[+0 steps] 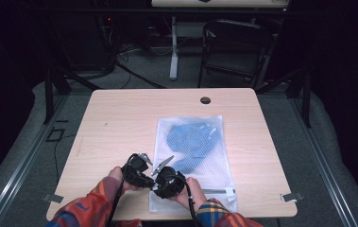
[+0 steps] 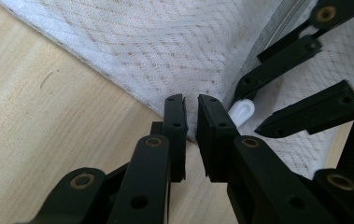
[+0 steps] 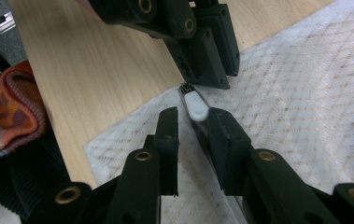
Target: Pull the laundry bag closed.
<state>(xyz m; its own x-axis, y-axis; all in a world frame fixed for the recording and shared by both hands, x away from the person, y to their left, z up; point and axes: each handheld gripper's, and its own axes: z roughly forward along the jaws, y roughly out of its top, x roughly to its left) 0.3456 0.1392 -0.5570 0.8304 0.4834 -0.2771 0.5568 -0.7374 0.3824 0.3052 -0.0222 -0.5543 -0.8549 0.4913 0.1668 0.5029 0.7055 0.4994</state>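
Mesh laundry bag with blue cloth lying on table, near-right. I'm holding both grippers at its near-left corner: left gripper slightly parted on the edge, right gripper released around white zipper pull.

the grippers hide the mesh bag's near left corner.

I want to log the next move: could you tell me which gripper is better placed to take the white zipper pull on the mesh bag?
Right gripper: the zipper pull lies just off its open fingertips.
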